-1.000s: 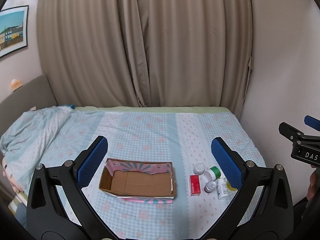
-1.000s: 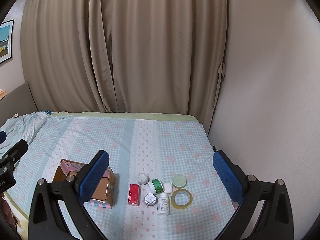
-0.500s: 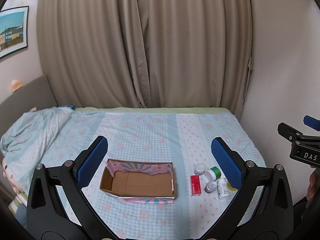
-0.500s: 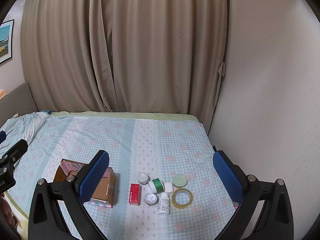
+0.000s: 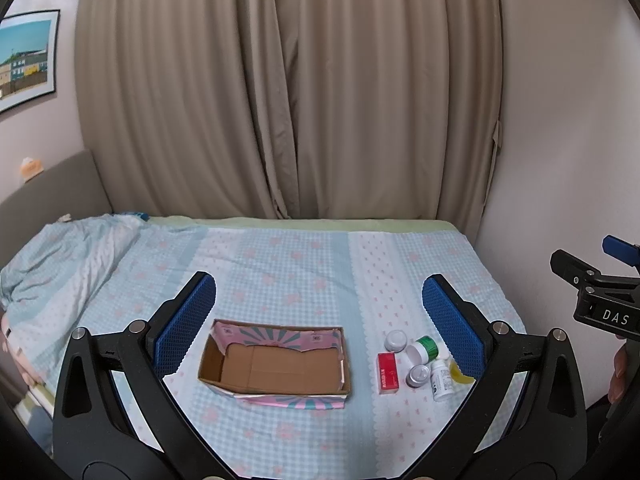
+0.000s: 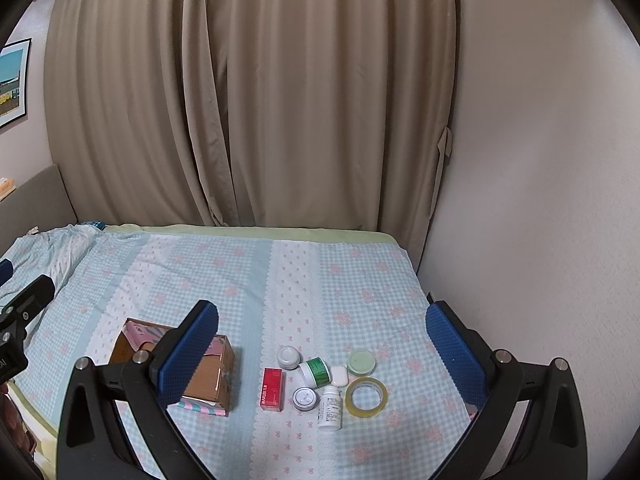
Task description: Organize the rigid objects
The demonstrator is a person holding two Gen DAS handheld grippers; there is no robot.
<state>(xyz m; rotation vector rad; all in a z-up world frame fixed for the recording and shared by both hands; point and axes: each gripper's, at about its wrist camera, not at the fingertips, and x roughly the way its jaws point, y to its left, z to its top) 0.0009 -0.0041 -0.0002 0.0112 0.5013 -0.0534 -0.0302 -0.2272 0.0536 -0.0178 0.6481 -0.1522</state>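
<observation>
Left wrist view.
- Left gripper (image 5: 319,322): jaws spread wide, nothing between the blue pads; held high above the bed.
- Open brown cardboard box with pink patterned flaps (image 5: 276,364): landmark. Lies on the blue-and-white checked bedspread (image 5: 280,264), interior bare.
- Small flat red carton (image 5: 388,373): just right of the box, lying flat.
- Cluster right of the carton: white round jar (image 5: 395,340) at the far side, white jar with green lid (image 5: 423,350) on its side, silver-lidded tin (image 5: 418,376), white plastic pill bottle (image 5: 441,381) lying down. A yellowish item is half hidden behind the right finger.
- Right gripper (image 5: 600,292): only part of the body seen at the frame edge, well right of the box; spread cannot be told here.

Right wrist view.
- Right gripper (image 6: 321,350): jaws wide apart, empty, high above the cluster.
- Same box (image 6: 208,372), partly behind the left finger. Right of it: carton (image 6: 272,389), white jar (image 6: 288,357), green-lidded jar (image 6: 316,372), tin (image 6: 305,398), bottle (image 6: 330,407).
- Also seen: small white rounded case (image 6: 339,376), pale green round lid (image 6: 361,362), roll of clear yellowish tape (image 6: 367,396), farthest from the box.

Handling, judged.
- All items look light and stiff.
- The jars and bottle are smooth and may roll or slip; grip them across the body.
- The carton may dent; take it by its long edges.
- The tape is best gripped across the ring wall.
- The soft bedding gives under pressure.
</observation>
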